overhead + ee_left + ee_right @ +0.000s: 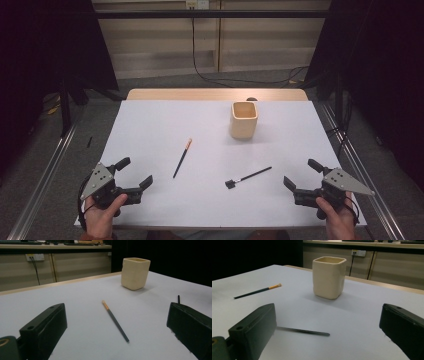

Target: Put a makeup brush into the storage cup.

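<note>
Left tongs [134, 173] at 7 o'clock on the worktop [150, 130], jaws apart, nothing between them. Right tongs [301, 175] at 5 o'clock, jaws likewise apart and empty. Orange-tipped brush [182, 158] lies near the left tongs, at their 1 o'clock, long axis toward 1 o'clock, tip far. Black brush [248, 177] lies left of the right tongs, head toward 8 o'clock. Cup [244, 120] upright at 1 o'clock, open worktop around it.
</note>
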Motion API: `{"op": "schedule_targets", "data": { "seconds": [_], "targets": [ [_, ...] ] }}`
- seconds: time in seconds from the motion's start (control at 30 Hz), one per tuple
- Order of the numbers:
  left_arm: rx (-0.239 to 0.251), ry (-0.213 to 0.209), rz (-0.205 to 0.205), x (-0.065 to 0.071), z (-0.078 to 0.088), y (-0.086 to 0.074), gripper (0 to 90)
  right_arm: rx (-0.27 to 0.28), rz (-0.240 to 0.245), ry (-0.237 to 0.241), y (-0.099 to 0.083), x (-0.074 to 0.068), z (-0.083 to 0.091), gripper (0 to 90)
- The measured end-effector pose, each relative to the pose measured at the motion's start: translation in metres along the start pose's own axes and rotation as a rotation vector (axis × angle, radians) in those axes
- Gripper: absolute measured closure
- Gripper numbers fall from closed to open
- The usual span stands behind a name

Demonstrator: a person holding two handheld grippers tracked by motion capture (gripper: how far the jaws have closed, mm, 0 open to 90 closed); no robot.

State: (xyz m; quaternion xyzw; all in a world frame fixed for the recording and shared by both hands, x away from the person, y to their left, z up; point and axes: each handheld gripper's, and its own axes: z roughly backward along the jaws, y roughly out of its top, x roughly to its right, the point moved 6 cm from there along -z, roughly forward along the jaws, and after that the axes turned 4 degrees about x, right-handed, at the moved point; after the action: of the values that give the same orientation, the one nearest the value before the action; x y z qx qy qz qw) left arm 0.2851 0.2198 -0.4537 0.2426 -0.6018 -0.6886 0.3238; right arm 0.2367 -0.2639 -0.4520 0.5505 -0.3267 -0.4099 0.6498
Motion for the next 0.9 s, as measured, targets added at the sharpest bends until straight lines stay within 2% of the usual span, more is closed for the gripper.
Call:
{"op": "schedule_targets", "data": {
  "seconds": [0.07, 0.23, 0.3, 0.37, 0.4, 0.43, 0.47, 0.5, 0.6, 0.9],
  "targets": [
    [-0.010, 0.002, -0.012, 0.000, -0.001, 0.000, 2.8, 0.000, -0.015, 0.014, 0.000, 0.000, -0.001, 0.2],
    [-0.012, 0.002, -0.003, 0.000, -0.001, -0.001, 2.8, -0.001, -0.013, 0.019, 0.000, 0.001, 0.000, 0.2],
    [-0.007, 0.006, 0.008, 0.000, 0.001, 0.000, 2.8, 0.004, -0.024, 0.022, 0.000, 0.000, 0.000, 0.2],
    [-0.022, -0.017, 0.036, 0.002, 0.003, 0.000, 3.0, 0.004, -0.025, 0.029, 0.001, -0.001, 0.001, 0.5],
    [-0.022, -0.017, 0.036, 0.002, 0.003, 0.000, 3.0, 0.004, -0.025, 0.029, 0.001, -0.001, 0.001, 0.5],
    [-0.022, -0.026, 0.035, 0.004, 0.004, 0.001, 3.0, 0.001, -0.018, 0.030, 0.002, -0.001, 0.003, 0.2],
    [-0.012, -0.021, 0.028, 0.006, 0.005, 0.002, 3.1, -0.004, -0.031, 0.036, 0.002, -0.003, 0.004, 0.0],
    [0.001, -0.030, 0.005, 0.009, 0.008, 0.004, 3.1, -0.006, -0.029, 0.038, 0.002, -0.004, 0.005, 0.0],
    [0.009, -0.030, 0.000, 0.010, 0.010, 0.005, 3.4, -0.003, -0.012, 0.042, 0.003, -0.007, 0.006, 0.0],
    [-0.012, -0.020, -0.018, 0.009, 0.005, 0.006, 3.4, -0.005, -0.013, 0.091, 0.001, -0.014, 0.002, 0.0]
  ]
}}
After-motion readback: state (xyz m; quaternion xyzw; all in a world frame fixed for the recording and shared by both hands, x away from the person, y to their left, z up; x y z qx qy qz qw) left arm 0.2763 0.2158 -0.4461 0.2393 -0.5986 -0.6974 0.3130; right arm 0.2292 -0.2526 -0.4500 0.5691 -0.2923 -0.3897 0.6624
